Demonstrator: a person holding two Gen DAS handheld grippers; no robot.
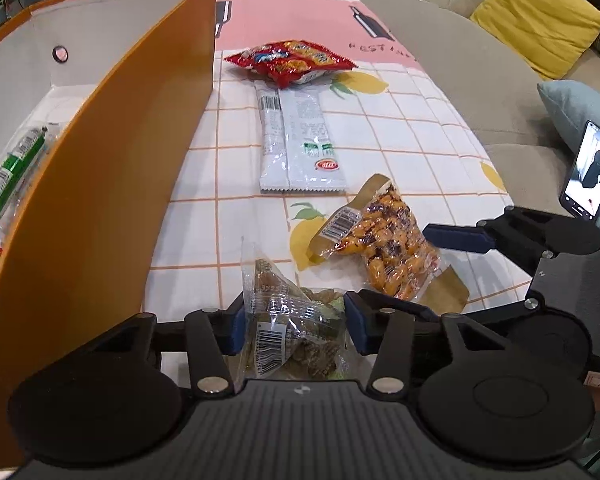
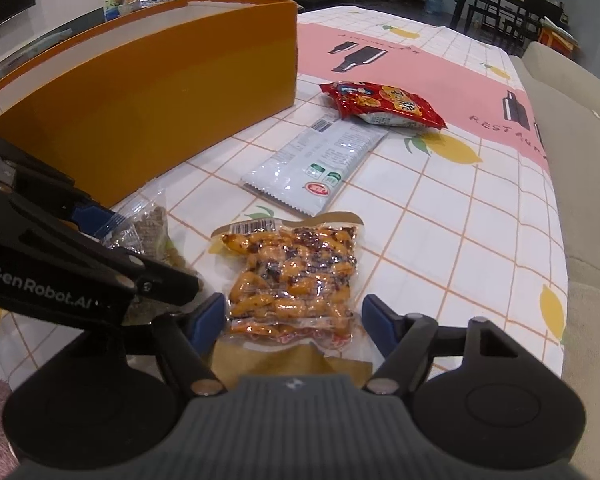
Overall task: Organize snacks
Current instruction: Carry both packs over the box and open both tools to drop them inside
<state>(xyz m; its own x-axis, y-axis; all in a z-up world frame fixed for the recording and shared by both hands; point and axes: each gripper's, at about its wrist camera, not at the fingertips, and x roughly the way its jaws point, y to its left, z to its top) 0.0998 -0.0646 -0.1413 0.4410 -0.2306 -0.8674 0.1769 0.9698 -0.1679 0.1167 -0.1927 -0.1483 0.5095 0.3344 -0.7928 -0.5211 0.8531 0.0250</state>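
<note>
My left gripper (image 1: 294, 330) has its blue pads pressed on either side of a clear bag of brown snacks (image 1: 292, 332) near the table edge, just beside the orange box (image 1: 100, 200). My right gripper (image 2: 294, 320) stands open around a vacuum pack of orange nuts (image 2: 292, 276), pads clear of it. "GenRobot.AI" reads on the left tool's arm in the right view. The tablecloth (image 2: 480, 216) shows "REST", the remainder running out of sight. Farther along lie a white wrapper (image 2: 320, 160) and a red packet (image 2: 380, 106), its print unreadable. A green stick (image 1: 12, 172) lies in the box. Bare cloth stretches right of the packs
</note>
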